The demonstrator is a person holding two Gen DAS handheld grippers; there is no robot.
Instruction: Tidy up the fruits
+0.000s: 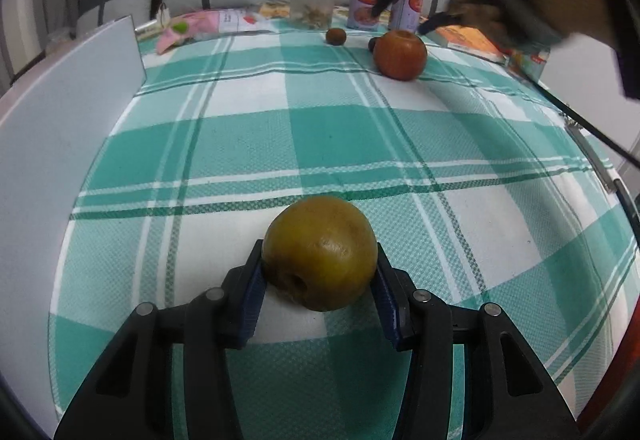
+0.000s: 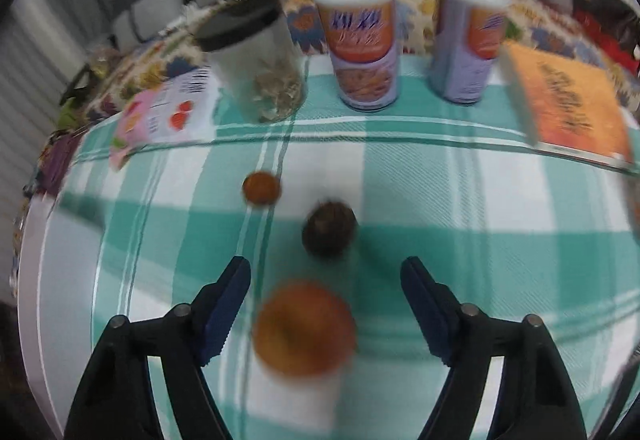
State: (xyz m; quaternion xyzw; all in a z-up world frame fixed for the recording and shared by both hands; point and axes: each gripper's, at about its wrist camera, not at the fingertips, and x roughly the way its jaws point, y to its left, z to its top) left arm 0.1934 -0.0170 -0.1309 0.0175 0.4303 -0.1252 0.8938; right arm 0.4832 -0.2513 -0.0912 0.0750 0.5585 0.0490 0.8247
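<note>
My left gripper (image 1: 319,264) is shut on a yellow-brown pear (image 1: 320,250), held low over the green checked cloth (image 1: 240,144). At the far side lie a red apple (image 1: 400,54), a small brown kiwi-like fruit (image 1: 336,36) and a dark small fruit (image 1: 372,44). My right gripper (image 1: 400,10) hovers above them, blurred. In the right wrist view the right gripper (image 2: 326,272) is open above the red apple (image 2: 304,328), with the dark round fruit (image 2: 329,227) and the small brown fruit (image 2: 261,187) just beyond its fingertips.
A white board (image 1: 68,112) stands along the left edge. At the back stand a clear jar with a black lid (image 2: 260,68), two printed cans (image 2: 362,48) (image 2: 466,40), a pink packet (image 2: 164,116) and an orange book (image 2: 572,104). Grey cushions are behind the table.
</note>
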